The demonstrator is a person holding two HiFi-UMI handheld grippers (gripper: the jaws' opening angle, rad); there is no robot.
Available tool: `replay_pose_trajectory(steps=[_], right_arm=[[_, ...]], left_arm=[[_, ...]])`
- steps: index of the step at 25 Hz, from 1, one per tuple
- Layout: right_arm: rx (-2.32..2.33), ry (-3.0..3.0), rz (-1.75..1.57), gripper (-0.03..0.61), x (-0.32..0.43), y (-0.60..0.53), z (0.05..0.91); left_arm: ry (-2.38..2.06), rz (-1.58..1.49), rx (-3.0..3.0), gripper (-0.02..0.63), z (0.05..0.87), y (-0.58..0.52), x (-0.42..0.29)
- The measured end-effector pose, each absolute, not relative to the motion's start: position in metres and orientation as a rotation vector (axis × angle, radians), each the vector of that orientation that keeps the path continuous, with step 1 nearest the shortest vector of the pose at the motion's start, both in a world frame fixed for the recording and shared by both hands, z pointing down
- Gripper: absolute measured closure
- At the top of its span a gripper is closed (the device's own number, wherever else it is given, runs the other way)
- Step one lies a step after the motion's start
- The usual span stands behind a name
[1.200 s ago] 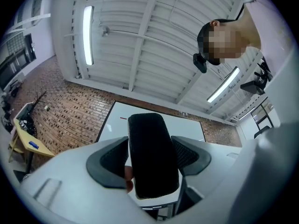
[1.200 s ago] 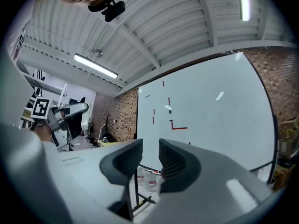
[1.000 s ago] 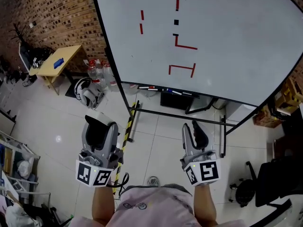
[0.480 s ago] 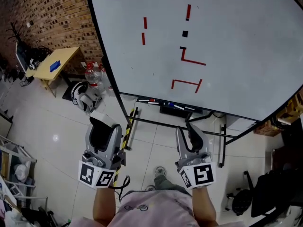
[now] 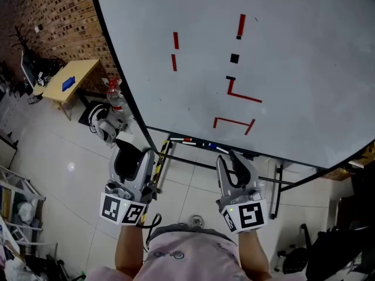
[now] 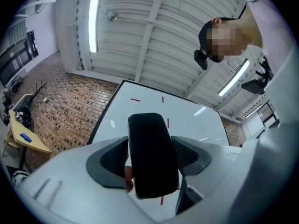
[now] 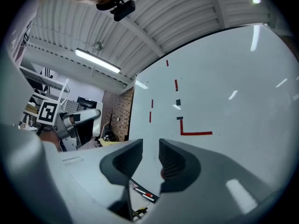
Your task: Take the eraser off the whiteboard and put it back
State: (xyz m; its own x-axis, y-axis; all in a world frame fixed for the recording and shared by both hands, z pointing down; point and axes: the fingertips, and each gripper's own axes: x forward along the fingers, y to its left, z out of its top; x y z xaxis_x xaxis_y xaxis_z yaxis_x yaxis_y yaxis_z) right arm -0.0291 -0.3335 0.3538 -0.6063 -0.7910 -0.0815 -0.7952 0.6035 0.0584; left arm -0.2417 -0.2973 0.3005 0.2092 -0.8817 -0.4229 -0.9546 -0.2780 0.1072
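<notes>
The left tool [image 5: 131,157] pinches the black eraser [image 6: 152,155] across its narrow sides, stood on end and aimed up at the whiteboard [image 5: 293,45] (so it is off the board and, I judge, poised for return). The right tool [image 7: 150,158] hangs alongside, a narrow gap between its jaws, empty and apparently idle.

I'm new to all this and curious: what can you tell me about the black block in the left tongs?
The eraser is a black, round-cornered oblong with a finely ribbed, felt-like face. It stands upright between the pads of the left tongs, clamped on both sides, clear of the whiteboard ahead.
</notes>
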Motion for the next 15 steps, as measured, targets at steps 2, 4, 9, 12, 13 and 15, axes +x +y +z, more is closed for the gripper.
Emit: replay_pose_trajectory(steps=[2, 4, 9, 12, 13, 15], right_arm=[[-1.376, 2.767, 0.129, 0.477, -0.032, -0.343, 0.354], [-1.395, 2.757, 0.129, 0.477, -0.034, -0.353, 0.352], [-1.435, 2.744, 0.151, 0.477, -0.039, -0.369, 0.348], [-1.479, 2.736, 0.141, 0.477, -0.034, -0.377, 0.352], [-1.496, 2.737, 0.132, 0.477, -0.032, -0.379, 0.356], [-1.529, 2.743, 0.118, 0.477, -0.028, -0.382, 0.364]], left_arm=[[1.776, 0.573, -2.315, 0.319, 0.307, -0.316, -0.246], [1.785, 0.549, -2.329, 0.319, 0.312, -0.335, -0.251], [1.784, 0.495, -2.364, 0.319, 0.323, -0.388, -0.267], [1.765, 0.420, -2.376, 0.319, 0.327, -0.429, -0.271], [1.759, 0.394, -2.379, 0.319, 0.329, -0.443, -0.272], [1.757, 0.343, -2.372, 0.319, 0.332, -0.467, -0.275]])
